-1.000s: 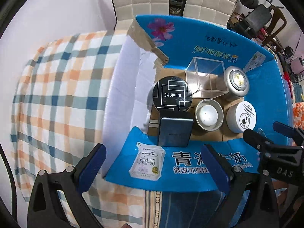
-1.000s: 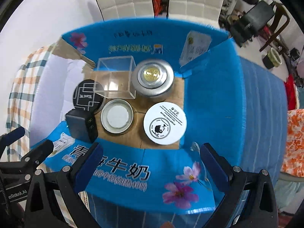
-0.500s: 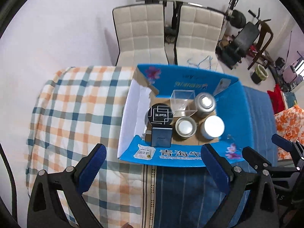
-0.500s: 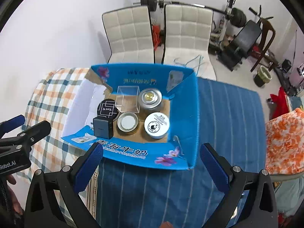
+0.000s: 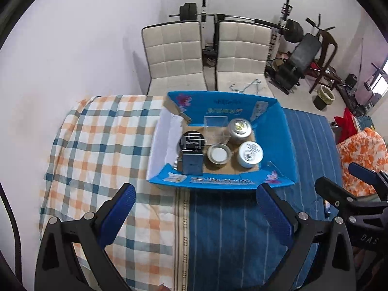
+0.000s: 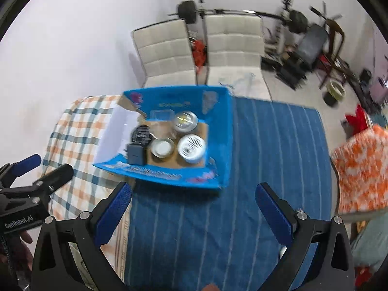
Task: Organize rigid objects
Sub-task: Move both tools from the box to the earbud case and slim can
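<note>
Home gym kind of room, two white chairs (image 5: 208, 55) against the wall, and a bed with a checked blanket (image 5: 101, 150) next to a blue striped one (image 6: 242, 194). The blue box (image 5: 286, 145) sits on top, straddling both. Inside it, all packed close: clear cube (image 5: 215, 126), gold-top tin (image 5: 239, 131), black round tin (image 5: 192, 141), grey block (image 5: 192, 164), open tin (image 5: 218, 155), white tin (image 5: 249, 154).

Looks sorted to me, nothing loose outside. The risk I see: soft bedding, so bumping a flap could tip the box and slide the tins together.

Left gripper (image 5: 194, 211) and right gripper (image 6: 191, 208) both hang high, well back from the box, jaws spread wide, holding nothing. Right view is blurry.
</note>
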Available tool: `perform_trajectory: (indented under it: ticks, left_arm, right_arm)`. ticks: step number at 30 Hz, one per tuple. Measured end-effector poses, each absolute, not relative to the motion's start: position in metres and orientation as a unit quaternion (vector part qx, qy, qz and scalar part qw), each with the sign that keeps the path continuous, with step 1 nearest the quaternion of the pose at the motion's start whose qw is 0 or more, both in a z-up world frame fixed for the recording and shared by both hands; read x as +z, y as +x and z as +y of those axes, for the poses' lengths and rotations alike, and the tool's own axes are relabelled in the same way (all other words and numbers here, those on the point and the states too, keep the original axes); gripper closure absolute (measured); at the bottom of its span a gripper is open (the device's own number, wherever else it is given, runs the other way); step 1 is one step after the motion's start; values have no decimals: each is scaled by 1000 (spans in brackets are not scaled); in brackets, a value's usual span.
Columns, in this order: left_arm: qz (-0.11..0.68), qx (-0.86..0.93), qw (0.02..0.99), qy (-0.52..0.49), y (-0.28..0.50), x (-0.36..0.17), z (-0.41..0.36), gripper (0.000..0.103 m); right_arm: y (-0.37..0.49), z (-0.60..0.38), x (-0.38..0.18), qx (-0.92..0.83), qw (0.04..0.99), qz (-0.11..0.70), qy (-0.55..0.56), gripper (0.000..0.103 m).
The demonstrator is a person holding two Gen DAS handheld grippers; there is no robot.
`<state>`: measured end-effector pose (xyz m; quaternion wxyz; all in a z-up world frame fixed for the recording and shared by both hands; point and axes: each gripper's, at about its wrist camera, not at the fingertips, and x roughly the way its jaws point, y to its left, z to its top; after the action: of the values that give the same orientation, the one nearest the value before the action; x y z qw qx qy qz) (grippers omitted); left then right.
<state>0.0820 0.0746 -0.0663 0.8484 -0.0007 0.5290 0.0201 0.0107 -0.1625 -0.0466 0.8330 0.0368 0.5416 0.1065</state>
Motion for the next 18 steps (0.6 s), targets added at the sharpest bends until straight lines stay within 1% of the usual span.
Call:
perform_trajectory:
  ticks: [4, 9, 13, 18]
  left_arm:
    - [533, 6, 846, 9, 78, -76, 41, 1]
    - [559, -45, 827, 26, 79, -117, -30, 1]
    - [594, -95, 797, 49, 79, -166, -104, 1]
    - [661, -143, 733, 75, 74, -239, -201, 1]
  right_arm:
    - [-2, -225, -80, 53, 813, 577, 61, 0]
    - [-24, -329, -142, -45, 768, 631, 101, 0]
    - [-48, -404, -190, -106, 728, 663, 138, 0]
    - [-72, -475, -236, -157, 699, 673, 186, 0]
